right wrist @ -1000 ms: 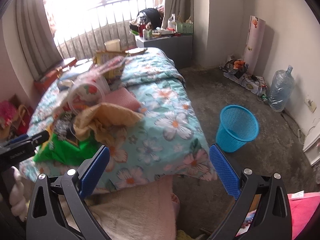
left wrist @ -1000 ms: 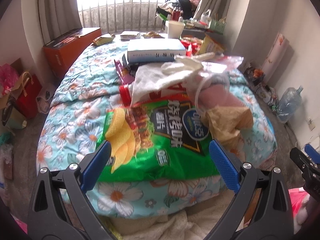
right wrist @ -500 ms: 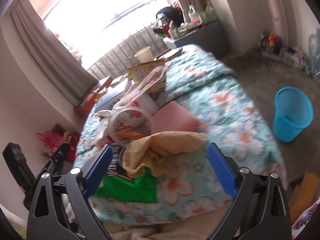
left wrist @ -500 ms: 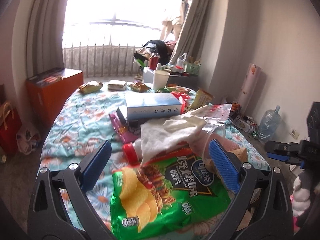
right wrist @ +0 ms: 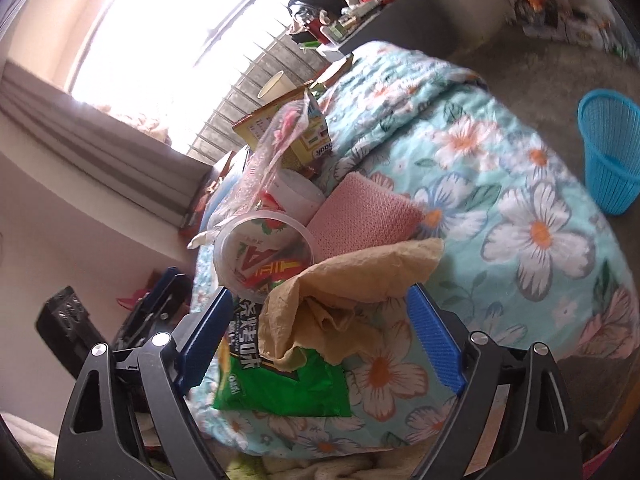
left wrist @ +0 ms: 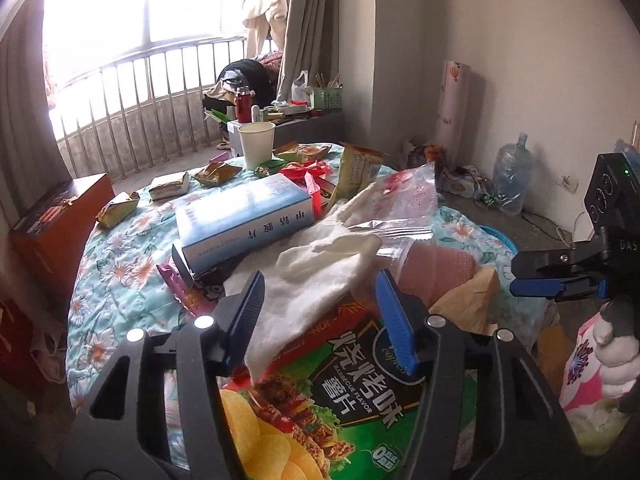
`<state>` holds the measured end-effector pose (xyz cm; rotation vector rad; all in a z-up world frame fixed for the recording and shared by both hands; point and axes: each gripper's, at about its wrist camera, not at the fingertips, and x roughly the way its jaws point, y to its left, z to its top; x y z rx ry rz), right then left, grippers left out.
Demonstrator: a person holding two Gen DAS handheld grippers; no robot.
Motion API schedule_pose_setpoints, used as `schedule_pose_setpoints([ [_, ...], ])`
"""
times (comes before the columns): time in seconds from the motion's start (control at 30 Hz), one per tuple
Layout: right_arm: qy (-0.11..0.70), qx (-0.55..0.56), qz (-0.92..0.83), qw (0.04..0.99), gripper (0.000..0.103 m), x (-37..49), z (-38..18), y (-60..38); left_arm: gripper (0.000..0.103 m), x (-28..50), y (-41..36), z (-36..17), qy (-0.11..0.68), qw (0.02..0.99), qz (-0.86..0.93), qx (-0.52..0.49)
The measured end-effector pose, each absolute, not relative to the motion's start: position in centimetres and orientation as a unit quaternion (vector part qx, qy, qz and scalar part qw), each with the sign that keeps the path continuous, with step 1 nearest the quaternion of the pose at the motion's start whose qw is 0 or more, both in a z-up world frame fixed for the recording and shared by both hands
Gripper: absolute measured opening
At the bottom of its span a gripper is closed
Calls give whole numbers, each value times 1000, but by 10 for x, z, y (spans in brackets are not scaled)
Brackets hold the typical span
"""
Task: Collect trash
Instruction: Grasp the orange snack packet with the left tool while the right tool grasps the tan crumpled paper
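Note:
A pile of trash lies on the flowered bed (left wrist: 120, 268). A green chip bag (left wrist: 320, 408) lies nearest, partly under a crumpled white tissue (left wrist: 316, 276). My left gripper (left wrist: 320, 312) is open, its jaws on either side of the tissue and just above the bag. My right gripper (right wrist: 320, 332) is open around a crumpled tan paper (right wrist: 348, 296) that lies on the green chip bag (right wrist: 280, 384). A clear plastic cup (right wrist: 264, 252) and a pink cloth (right wrist: 364, 212) lie behind the paper. The right gripper also shows at the right of the left wrist view (left wrist: 560, 276).
A blue book (left wrist: 244, 216), a paper cup (left wrist: 256, 144), several snack wrappers (left wrist: 116, 208) and a yellow box (right wrist: 288, 132) lie further back on the bed. A blue waste basket (right wrist: 612, 152) stands on the floor to the right. An orange box (left wrist: 52, 220) stands left of the bed.
Both grippers have moved forward and lower toward the pile. The left one now straddles the white tissue; the right one now straddles the tan paper. Both remain open.

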<state>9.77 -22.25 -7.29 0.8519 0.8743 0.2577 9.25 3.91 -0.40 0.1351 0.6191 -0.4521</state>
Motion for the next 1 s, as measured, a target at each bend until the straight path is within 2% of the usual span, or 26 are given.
schedule_pose_setpoints([
  [0.27,406,481,161,760,86,109,-94,-234,51,110,35,31,320,898,-302,-19],
  [0.5,403,491,175,752,86,108,-99,-239,51,127,-25,46,300,899,-310,80],
  [0.67,405,497,192,743,86,106,-108,-248,51,168,-41,60,310,897,-302,90],
  [1.0,400,527,218,717,86,113,-128,-255,51,268,-71,32,420,849,-301,109],
])
